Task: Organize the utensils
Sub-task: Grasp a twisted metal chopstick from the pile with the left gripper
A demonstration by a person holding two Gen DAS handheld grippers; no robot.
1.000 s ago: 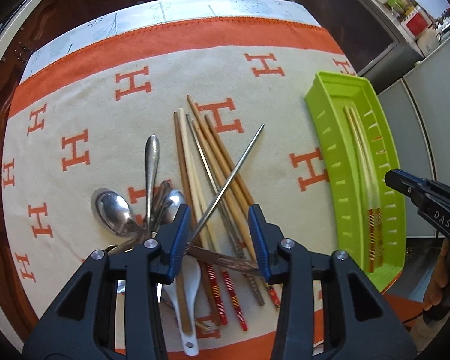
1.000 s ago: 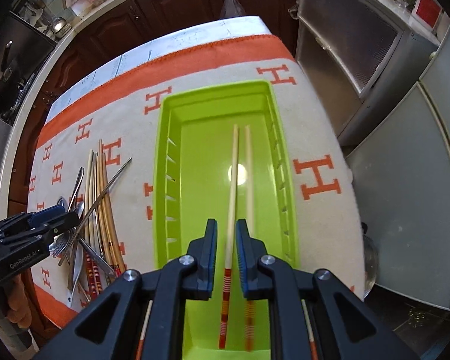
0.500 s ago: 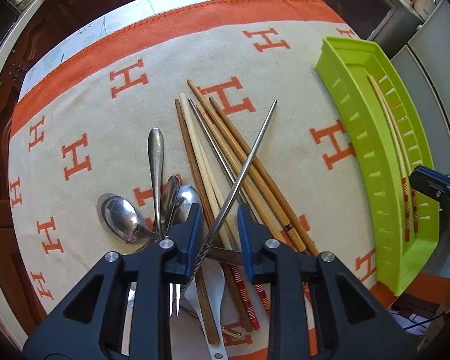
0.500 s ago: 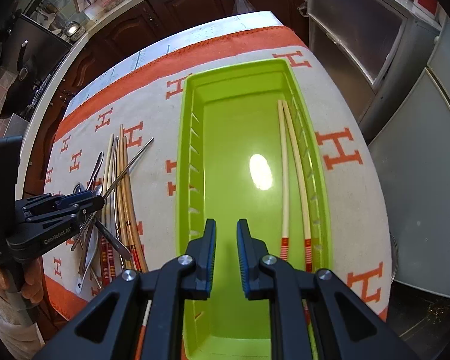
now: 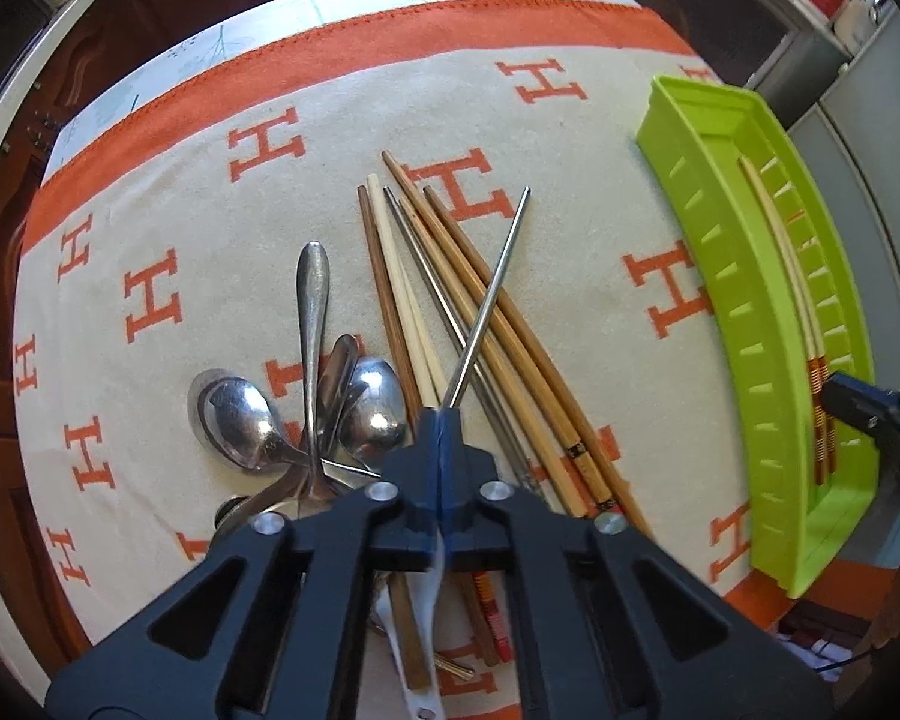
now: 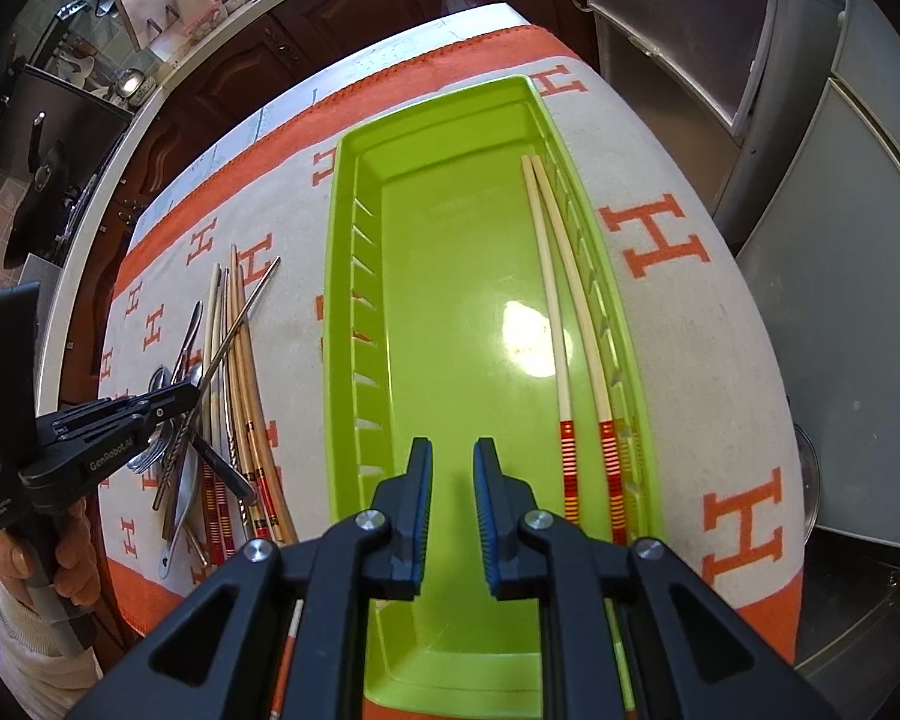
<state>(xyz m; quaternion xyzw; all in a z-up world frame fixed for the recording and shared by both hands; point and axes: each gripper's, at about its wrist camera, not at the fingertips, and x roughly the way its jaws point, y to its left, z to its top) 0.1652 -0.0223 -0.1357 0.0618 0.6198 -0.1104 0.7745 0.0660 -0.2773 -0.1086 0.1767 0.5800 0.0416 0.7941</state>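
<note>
Left wrist view: left gripper (image 5: 442, 420), jaws clenched on the steel chopstick (image 5: 491, 295), over the utensil pile (image 5: 390, 360) on the H-patterned cloth (image 5: 150, 300). Right wrist view: right gripper (image 6: 452, 468), jaws parted and empty, above the green tray (image 6: 354, 300) holding two pale chopsticks (image 6: 555, 300); dark cabinets (image 6: 306, 42) behind.

both views overlook green tray (image 5: 768, 324) obliquely.

Lime-green tray (image 6: 354, 324); cream cloth (image 5: 222, 324) with orange H's and border; cream chopsticks (image 6: 555, 312) banded red-yellow at 6 o'clock.
</note>
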